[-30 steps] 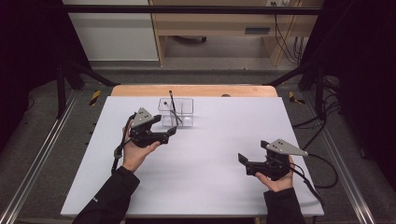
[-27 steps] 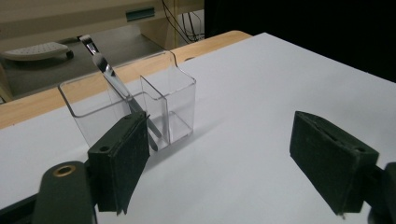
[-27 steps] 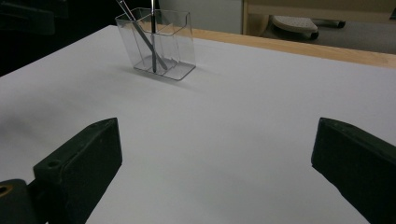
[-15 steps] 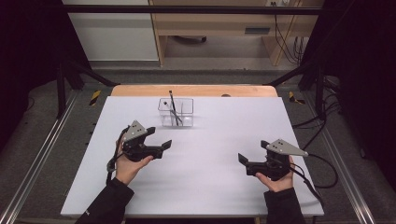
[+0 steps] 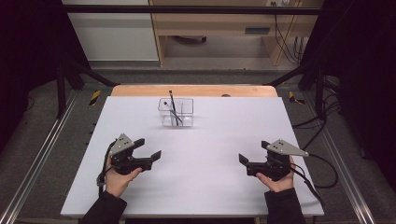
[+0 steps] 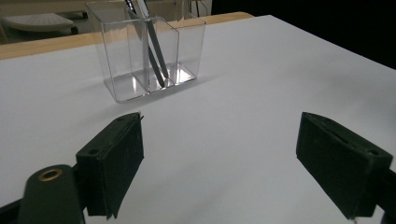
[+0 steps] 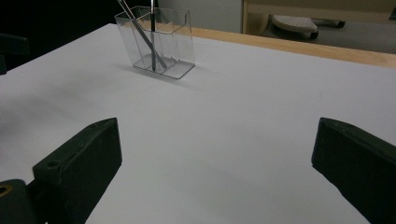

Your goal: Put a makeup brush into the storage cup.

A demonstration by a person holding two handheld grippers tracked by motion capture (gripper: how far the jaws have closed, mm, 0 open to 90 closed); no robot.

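Both done here basically: left tool [image 5: 150, 148] and right tool [image 5: 252, 158] empty, jaws wide apart near the table's [image 5: 210, 186] front, pens [image 5: 173, 108] parked upright in the clear holder [image 5: 176, 112] far-centre, so just rest low and steady.

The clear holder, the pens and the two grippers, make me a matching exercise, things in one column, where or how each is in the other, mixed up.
Things:
1. clear holder
2. pens
3. left gripper
4. right gripper

Places or states:
A. leaning inside a see-through compartment
B. near right of the white table, jaws open and empty
C. standing at the far middle of the table
D. near left of the table, jaws open and empty

Pairs: 1-C, 2-A, 3-D, 4-B
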